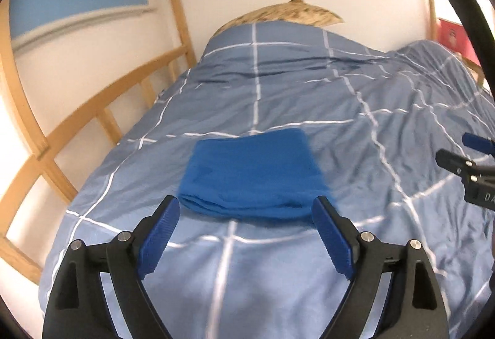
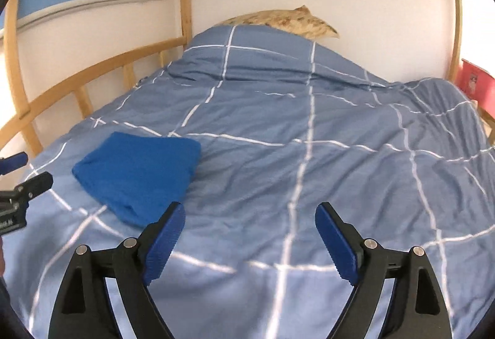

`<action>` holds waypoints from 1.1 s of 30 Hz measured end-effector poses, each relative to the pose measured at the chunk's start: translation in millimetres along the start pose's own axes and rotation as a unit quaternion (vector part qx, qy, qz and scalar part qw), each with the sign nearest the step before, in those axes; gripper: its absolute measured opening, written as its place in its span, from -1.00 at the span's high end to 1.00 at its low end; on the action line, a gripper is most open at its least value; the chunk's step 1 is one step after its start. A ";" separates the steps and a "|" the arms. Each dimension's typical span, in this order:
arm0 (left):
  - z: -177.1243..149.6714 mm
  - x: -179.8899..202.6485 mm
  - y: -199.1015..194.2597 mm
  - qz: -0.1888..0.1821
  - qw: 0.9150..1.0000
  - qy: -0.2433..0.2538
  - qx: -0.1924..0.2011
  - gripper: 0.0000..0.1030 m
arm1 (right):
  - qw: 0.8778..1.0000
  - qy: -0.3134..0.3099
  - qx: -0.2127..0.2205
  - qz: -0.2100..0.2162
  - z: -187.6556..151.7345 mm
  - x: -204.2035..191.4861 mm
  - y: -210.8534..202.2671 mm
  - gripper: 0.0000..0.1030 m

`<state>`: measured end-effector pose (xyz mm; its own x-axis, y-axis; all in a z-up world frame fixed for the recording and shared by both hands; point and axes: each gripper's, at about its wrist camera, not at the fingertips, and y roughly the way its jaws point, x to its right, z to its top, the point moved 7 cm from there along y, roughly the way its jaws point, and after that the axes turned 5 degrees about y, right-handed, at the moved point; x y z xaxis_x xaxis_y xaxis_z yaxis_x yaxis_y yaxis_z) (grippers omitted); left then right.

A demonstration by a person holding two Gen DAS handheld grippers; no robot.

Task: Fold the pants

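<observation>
One bed fills both views, covered by a blue-grey duvet (image 1: 309, 97) with white grid lines, wrinkled all over, so a soft and uneven base. Wooden bed frame (image 1: 102, 97) runs along the left side, patterned pillow (image 1: 297, 15) sticks out at the far end by the white wall.

Pants (image 1: 252, 173) lie on the duvet near the close end, toward the frame side, already in a compact rectangular stack. Bright blue, look like soft knit or fleece. Stacked folded edges face the left wrist camera; the fabric sits flat with no leg hanging loose.

Handling guess: light, limp, no stiffness, not fragile, not slippery against ribbed pads. Stack would sag and spill open if lifted by one corner. Best hold is probably the thick near folded edge, pinching all layers at once, one claw toward each end, or sliding under the stack. Soft duvet gives way, so a pinch could catch bedding too.

Left gripper (image 1: 247, 224) spread wide, nothing between its pads, pants just beyond the tips and not touched. Right gripper (image 2: 250, 230) also wide and empty, over bare duvet, pants off to its left side.

Fold looks finished.
</observation>
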<state>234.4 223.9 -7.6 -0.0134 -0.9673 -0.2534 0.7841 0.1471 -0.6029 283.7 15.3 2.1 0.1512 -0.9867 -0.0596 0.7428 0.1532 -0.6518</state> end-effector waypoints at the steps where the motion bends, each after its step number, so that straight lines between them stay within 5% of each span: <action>1: -1.4 14.0 -12.2 -0.004 1.000 0.005 0.008 -0.70 | 1.000 0.002 0.003 0.002 -3.9 7.4 -11.4 -0.69; 6: -6.3 62.3 -52.7 -0.024 0.999 0.028 0.028 -0.73 | 1.000 0.006 0.023 -0.003 -20.7 35.4 -57.1 -0.69; 11: -12.4 94.5 -83.5 0.001 0.998 0.046 0.047 -0.73 | 0.999 0.008 0.036 -0.004 -38.9 56.7 -95.6 -0.69; 25: -43.0 142.9 -149.7 -0.009 0.997 -0.020 0.071 -0.80 | 0.998 0.018 0.063 -0.013 -83.8 102.7 -176.5 -0.69; 33: -49.5 162.4 -162.9 -0.012 0.997 -0.016 0.075 -0.80 | 0.996 0.037 0.074 -0.024 -103.0 130.1 -200.0 -0.69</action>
<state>73.8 53.1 12.1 -0.0158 -0.9768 -0.2136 0.8680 0.0927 -0.4879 87.7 -149.3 46.9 0.0684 -0.9936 -0.0894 0.8372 0.1059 -0.5365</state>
